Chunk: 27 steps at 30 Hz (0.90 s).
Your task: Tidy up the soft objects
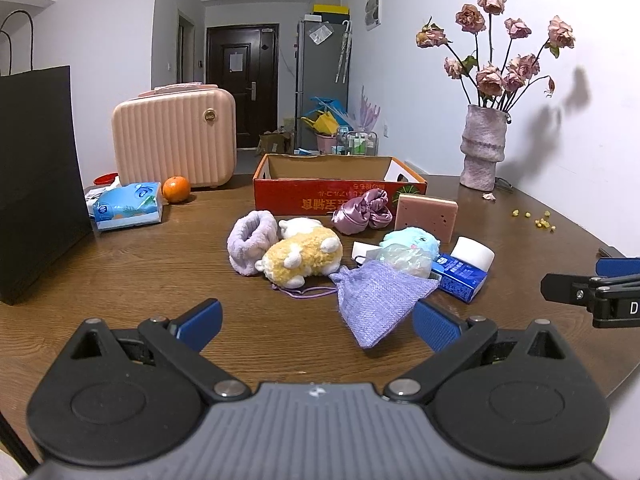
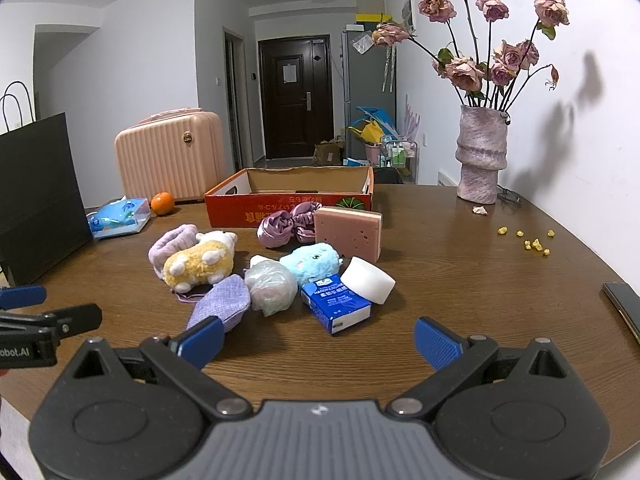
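Two tongs, left tongs (image 1: 316,322) and right tongs (image 2: 318,342), hang apart and empty at the brown wooden worktop's (image 2: 460,264) near edge, judged ready to pick, facing mid-worktop soft objects, including a yellow-and-white plush toy (image 1: 302,258), heaped before the open red cardboard box (image 1: 340,184).

Left gripper (image 1: 316,324): jaws wide apart, holding nothing, above the table (image 1: 160,264).
Lilac pouch (image 1: 380,300): at 12 o'clock, between the blue pads.
Yellow plush (image 1: 304,258): beyond, at 11 o'clock.
Orange box (image 1: 340,190): farther back.
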Tool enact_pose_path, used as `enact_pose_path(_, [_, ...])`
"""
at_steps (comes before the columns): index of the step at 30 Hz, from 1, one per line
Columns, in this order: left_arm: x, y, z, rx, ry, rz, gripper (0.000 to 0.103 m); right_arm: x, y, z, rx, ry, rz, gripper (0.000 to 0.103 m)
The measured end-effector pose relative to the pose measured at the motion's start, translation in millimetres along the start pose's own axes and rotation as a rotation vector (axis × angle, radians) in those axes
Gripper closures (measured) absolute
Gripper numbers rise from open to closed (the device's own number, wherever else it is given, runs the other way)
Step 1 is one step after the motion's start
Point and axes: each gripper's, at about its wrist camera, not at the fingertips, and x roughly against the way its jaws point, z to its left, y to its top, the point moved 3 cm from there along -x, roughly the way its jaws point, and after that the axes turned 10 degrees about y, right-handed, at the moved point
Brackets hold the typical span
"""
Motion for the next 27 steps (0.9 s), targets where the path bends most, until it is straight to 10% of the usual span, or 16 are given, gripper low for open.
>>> enact_pose_path(27, [-0.9,-0.2,3.2,-0.002,0.006,-0.004,0.000,-9.2,-0.9,1.6,0.029,0.005,0.000,0.002])
